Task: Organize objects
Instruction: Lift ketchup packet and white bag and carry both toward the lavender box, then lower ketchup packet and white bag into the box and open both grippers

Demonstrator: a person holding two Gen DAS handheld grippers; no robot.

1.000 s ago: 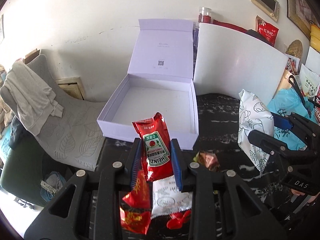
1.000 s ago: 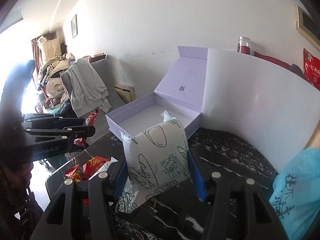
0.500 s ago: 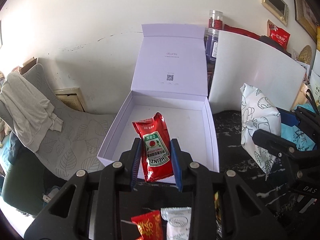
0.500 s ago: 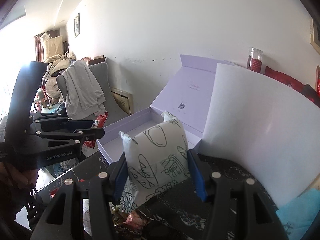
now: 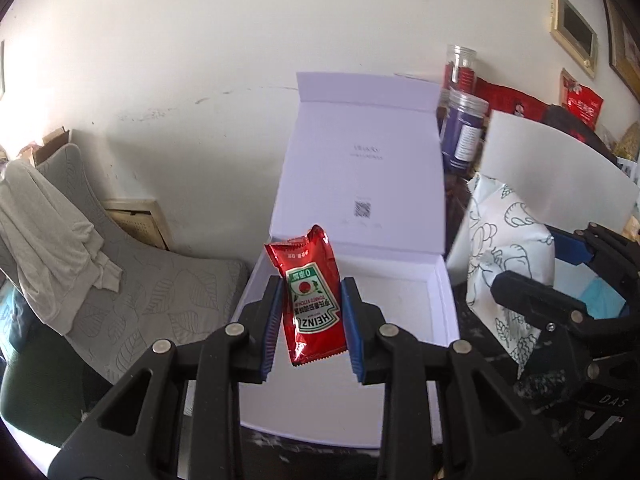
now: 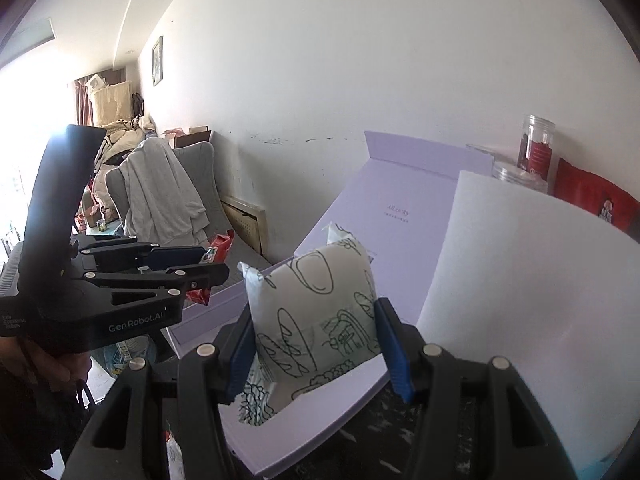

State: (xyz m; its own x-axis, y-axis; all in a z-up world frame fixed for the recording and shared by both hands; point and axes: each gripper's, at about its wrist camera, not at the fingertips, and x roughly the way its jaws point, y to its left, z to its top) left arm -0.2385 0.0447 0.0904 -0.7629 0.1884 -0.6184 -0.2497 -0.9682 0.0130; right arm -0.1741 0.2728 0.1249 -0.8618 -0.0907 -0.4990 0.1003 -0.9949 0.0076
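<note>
My left gripper (image 5: 312, 312) is shut on a red Heinz ketchup sachet (image 5: 310, 296), held upright above the near part of an open lavender box (image 5: 444, 312). The box lid (image 5: 360, 168) stands up against the wall. My right gripper (image 6: 316, 340) is shut on a white packet with black line drawings (image 6: 316, 312), held over the box's near right rim (image 6: 320, 420). In the left wrist view that white packet (image 5: 508, 256) and the right gripper (image 5: 560, 280) appear at the right. In the right wrist view the left gripper (image 6: 200, 264) shows at the left with the ketchup sachet (image 6: 222, 244).
A white board (image 6: 540, 300) leans upright just right of the box. Jars (image 5: 464, 120) and red packages (image 5: 580, 104) stand behind it. A grey chair (image 5: 132, 288) with a cloth draped over it sits left of the dark marbled table (image 5: 320, 452).
Both grippers have moved forward with their packets, from over the loose sachets on the table to above the open box. Those table sachets have dropped out of view.
</note>
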